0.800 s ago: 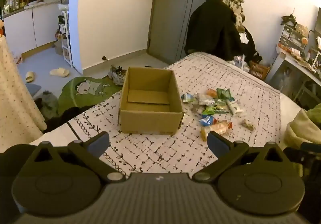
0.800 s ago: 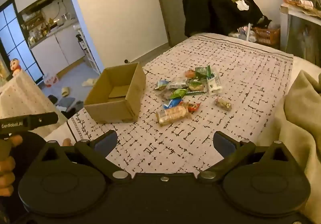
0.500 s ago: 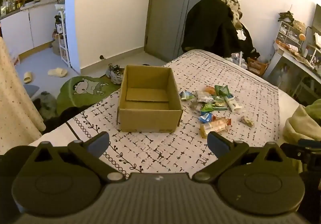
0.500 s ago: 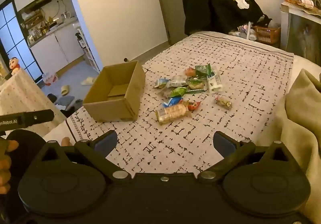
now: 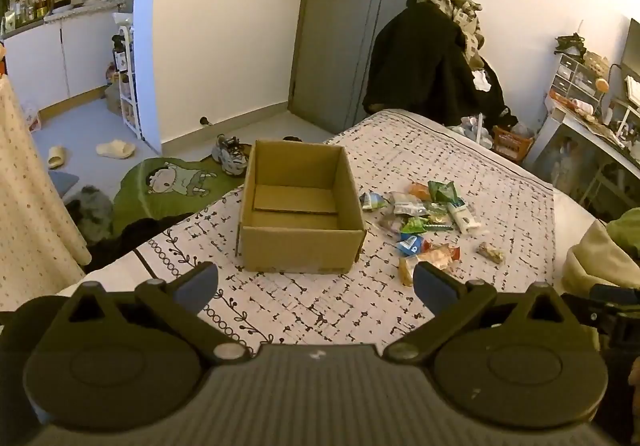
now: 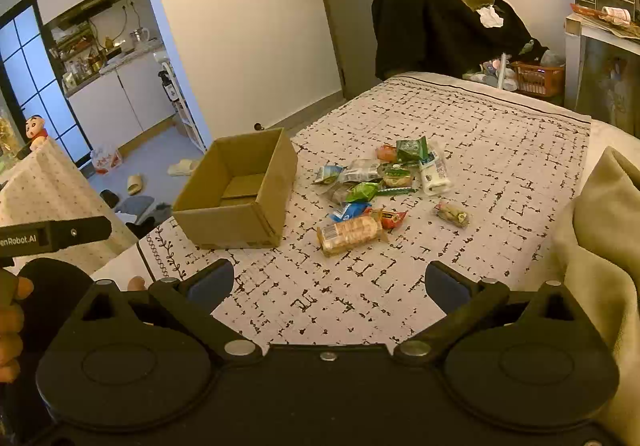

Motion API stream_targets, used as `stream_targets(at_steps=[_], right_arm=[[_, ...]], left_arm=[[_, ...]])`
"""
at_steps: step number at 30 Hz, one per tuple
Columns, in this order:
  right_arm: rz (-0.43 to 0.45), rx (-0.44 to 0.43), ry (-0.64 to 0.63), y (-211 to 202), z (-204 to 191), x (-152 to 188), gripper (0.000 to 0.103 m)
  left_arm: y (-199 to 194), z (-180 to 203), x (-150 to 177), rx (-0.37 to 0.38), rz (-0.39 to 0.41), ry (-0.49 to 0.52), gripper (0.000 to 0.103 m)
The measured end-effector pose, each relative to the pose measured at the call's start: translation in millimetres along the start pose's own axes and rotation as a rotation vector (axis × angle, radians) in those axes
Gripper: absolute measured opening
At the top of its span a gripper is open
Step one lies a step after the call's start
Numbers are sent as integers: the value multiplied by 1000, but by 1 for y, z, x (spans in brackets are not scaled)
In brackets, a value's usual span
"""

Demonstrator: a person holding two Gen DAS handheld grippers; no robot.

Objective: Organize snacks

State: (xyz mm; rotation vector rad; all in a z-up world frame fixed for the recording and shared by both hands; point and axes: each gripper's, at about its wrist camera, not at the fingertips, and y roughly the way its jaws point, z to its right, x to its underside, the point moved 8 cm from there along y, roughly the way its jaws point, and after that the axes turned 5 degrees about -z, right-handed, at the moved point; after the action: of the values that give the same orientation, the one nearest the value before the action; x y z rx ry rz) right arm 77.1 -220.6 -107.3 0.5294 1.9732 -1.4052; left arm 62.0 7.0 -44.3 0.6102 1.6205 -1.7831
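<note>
Your left gripper and right gripper both hang with jaws spread wide, nothing between them, above the patterned bedspread. Ahead sits the cardboard box, looks empty. The snacks lie in a loose pile just right of it; the cracker pack is nearest you.

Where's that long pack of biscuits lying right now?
In the right wrist view the biscuit pack lies on the patterned bedspread, at the near end of the snack pile, just right of the cardboard box.
</note>
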Motion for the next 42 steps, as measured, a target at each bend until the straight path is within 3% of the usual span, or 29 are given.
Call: stream_targets(at_steps=[42], right_arm=[[14, -6, -16, 0, -3, -1, 103]], left_arm=[[-3, 6, 3, 15, 3, 4, 103]])
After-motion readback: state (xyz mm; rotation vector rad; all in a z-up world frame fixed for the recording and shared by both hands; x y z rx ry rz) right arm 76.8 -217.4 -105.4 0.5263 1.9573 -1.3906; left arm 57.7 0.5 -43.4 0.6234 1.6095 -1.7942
